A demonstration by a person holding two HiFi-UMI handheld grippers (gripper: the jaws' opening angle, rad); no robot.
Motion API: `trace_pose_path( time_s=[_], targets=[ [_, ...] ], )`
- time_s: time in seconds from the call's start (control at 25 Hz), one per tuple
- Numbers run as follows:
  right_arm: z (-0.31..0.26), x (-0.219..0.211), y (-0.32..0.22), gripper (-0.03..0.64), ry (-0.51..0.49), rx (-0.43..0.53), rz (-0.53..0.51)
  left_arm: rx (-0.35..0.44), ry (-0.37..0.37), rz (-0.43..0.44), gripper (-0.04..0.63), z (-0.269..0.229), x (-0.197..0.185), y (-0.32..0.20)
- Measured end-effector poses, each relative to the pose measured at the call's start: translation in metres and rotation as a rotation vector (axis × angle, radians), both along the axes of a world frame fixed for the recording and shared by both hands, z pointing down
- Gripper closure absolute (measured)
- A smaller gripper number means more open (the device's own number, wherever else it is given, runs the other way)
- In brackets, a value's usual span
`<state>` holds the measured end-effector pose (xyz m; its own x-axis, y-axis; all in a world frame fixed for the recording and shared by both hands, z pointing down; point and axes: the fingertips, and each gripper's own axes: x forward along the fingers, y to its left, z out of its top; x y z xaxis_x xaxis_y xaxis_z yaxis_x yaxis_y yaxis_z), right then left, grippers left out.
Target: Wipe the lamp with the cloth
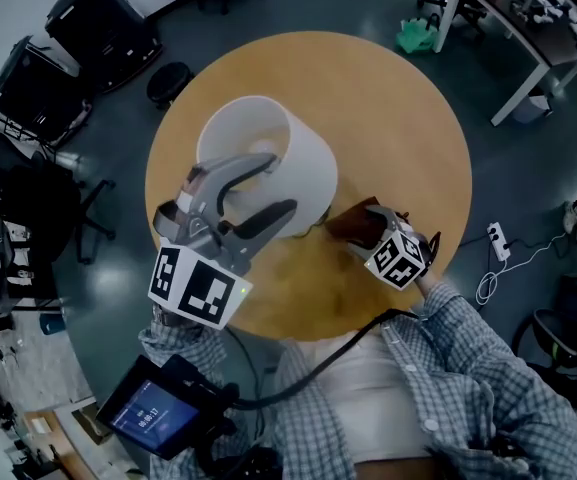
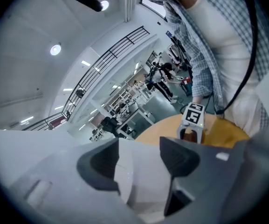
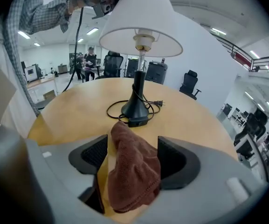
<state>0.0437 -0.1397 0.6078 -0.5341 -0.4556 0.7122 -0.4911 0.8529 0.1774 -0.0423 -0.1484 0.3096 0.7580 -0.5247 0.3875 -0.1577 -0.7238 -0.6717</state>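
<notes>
Lamp (image 1: 306,163): stood straight up near the middle of the round table (image 1: 398,108), its long side up and down.
Look: white shade (image 3: 141,22), wider at the bottom; thin black pole and foot; black cord (image 3: 114,107) curled by the foot.
Cloth (image 3: 132,171): brown, bunched on the table near the person's edge.
Right gripper (image 3: 133,155): claws wide apart, the cloth between them, not squeezed.
Left gripper (image 2: 141,160): claws apart, the shade's rim between them.
Marks: black-and-white squares on each gripper's cube.

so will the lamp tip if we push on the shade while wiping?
Likely tippy: the lamp has a wide shade on a thin stem over a small base, so a sideways push up high could topple it. The shade looks thin, probably flexes. The loose cord likely won't anchor it.
</notes>
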Motion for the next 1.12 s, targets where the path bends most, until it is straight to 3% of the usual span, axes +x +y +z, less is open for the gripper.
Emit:
trace_pose_path(
  time_s=[0.08,0.2,0.28,0.36,0.48,0.52,0.68,0.8,1.0,1.12],
  targets=[
    [-0.008,0.003,-0.001,0.278,-0.009,0.014,0.002,0.011,0.014,-0.005,0.327,-0.002,0.001,0.002],
    [-0.03,0.006,-0.006,0.279,-0.049,0.055,0.023,0.035,0.093,-0.023,0.333,-0.017,-0.002,0.005],
    [-0.053,0.006,-0.008,0.321,-0.107,0.099,0.048,0.046,0.173,-0.051,0.369,-0.033,-0.01,0.012],
    [-0.08,0.007,-0.009,0.422,-0.181,0.151,0.076,0.024,0.269,-0.092,0.44,-0.043,-0.021,0.022],
    [-0.113,0.001,-0.006,0.574,-0.313,0.191,0.11,-0.073,0.413,-0.156,0.585,-0.029,-0.035,0.039],
    [-0.123,-0.003,-0.004,0.612,-0.352,0.192,0.116,-0.115,0.438,-0.169,0.591,-0.017,-0.036,0.045],
    [-0.141,-0.021,0.009,0.612,-0.495,0.134,0.11,-0.316,0.517,-0.195,0.591,0.043,-0.021,0.066],
    [-0.129,-0.034,0.019,0.612,-0.543,0.053,0.097,-0.475,0.578,-0.244,0.591,0.096,-0.011,0.072],
    [-0.1,-0.051,0.034,0.612,-0.545,-0.045,0.088,-0.615,0.725,-0.323,0.591,0.158,-0.008,0.07],
    [-0.091,-0.057,0.039,0.612,-0.542,-0.078,0.092,-0.672,0.715,-0.333,0.591,0.187,-0.008,0.079]
  ],
)
